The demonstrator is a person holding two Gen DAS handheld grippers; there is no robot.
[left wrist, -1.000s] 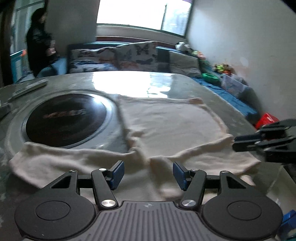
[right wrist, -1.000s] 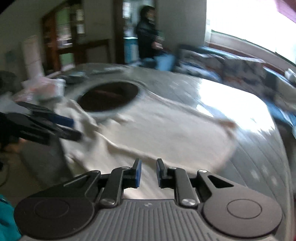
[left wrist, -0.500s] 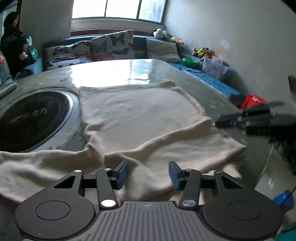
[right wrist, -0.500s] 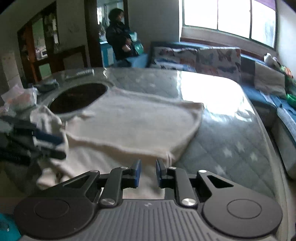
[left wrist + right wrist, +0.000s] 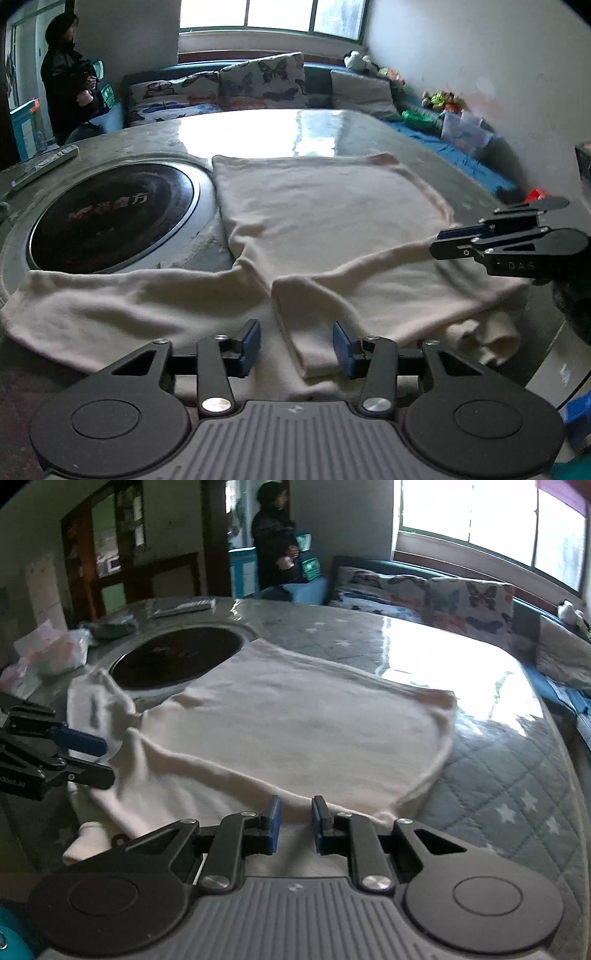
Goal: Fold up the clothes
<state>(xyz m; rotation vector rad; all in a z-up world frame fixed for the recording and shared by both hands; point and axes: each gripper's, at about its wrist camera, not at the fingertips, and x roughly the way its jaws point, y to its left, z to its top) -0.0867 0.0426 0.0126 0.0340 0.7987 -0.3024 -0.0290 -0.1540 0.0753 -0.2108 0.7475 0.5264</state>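
Left gripper [image 5: 295,345] was closing, its jaws astride the sweater's [image 5: 325,218] soft, limp hem; right gripper [image 5: 294,825] stood narrowly apart, empty.

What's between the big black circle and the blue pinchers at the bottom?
In the left wrist view, a cream sleeve lies between the black circle and the left gripper.

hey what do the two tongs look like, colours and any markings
Both the left tongs and right tongs are matte black with blue pads, silver pivot screws, round side discs and a ribbed grey base. Seen side-on, the right one's body bears faint lettering.
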